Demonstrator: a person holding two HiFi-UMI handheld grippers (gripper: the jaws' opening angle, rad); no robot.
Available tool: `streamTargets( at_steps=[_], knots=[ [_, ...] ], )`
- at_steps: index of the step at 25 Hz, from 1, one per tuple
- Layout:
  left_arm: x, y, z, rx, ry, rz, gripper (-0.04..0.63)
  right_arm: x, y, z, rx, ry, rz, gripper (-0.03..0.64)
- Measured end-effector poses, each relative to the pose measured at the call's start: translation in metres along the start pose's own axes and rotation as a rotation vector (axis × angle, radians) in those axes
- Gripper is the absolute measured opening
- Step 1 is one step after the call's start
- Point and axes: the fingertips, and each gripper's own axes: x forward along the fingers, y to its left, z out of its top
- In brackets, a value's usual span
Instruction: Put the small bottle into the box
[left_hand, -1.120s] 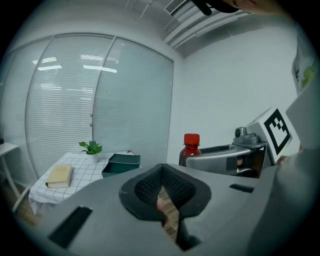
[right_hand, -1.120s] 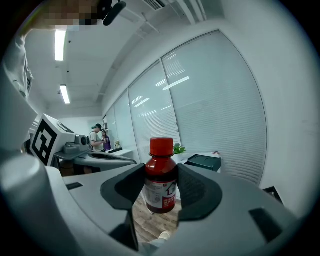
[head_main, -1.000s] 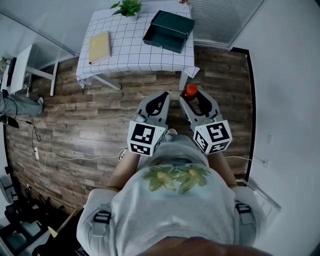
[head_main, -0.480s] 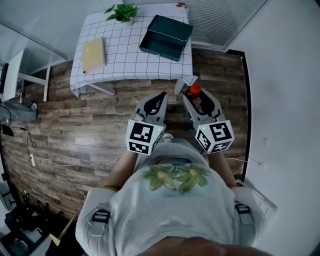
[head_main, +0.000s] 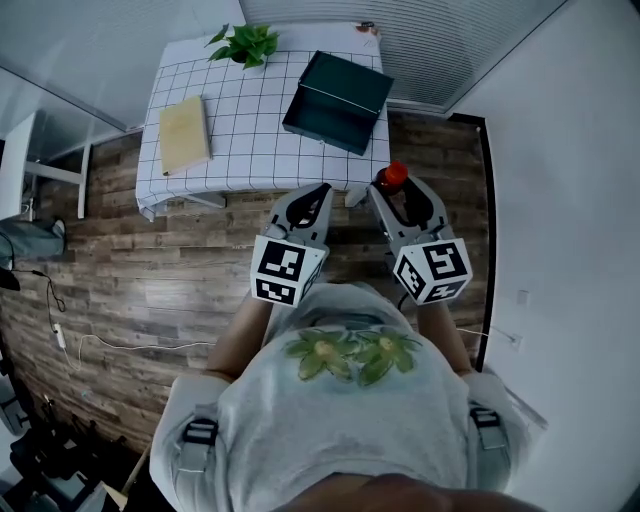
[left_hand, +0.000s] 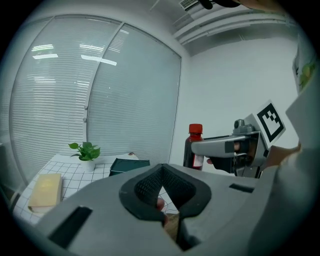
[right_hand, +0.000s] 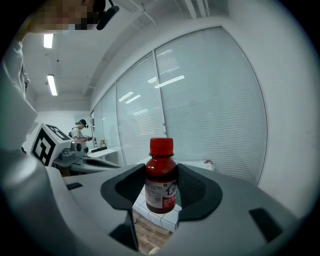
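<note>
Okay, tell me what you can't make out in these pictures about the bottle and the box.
- Inside of the box: in the head view it is too small to tell whether it holds anything. In the left gripper view the left gripper covers part of it.
- Print on the label of the small bottle: too small to read in the right gripper view.
- Bottle body: in the head view the right gripper hides it, and only the red cap shows.
</note>
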Motion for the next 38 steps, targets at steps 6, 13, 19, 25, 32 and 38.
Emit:
streamTargets(
  at_steps=[6, 13, 19, 25, 32, 38],
  knots=[
    [0.026, 0.043, 0.012, -0.002, 0.015, -0.015, 0.008, 0.045, -0.023, 0.025, 0.028, -0.022, -0.023, 0.202],
    [0.058, 0.088, 0.019, -0.006, 0.028, -0.034, 0.008, 0.098, -0.04, 0.04, 0.058, -0.031, -0.034, 0.202],
    [0.087, 0.111, 0.026, 0.019, 0.043, -0.092, 0.008, 0.137, -0.055, 0.041, 0.075, -0.022, -0.065, 0.202],
    [0.112, 0.128, 0.024, 0.034, 0.077, -0.15, 0.008, 0.165, -0.069, 0.042, 0.106, -0.022, -0.095, 0.202],
    [0.133, 0.141, 0.015, 0.041, 0.119, -0.215, 0.008, 0.191, -0.085, 0.035, 0.133, -0.005, -0.134, 0.202],
    [0.141, 0.155, 0.009, 0.029, 0.136, -0.234, 0.008, 0.201, -0.094, 0.018, 0.156, 0.029, -0.162, 0.202]
  ],
)
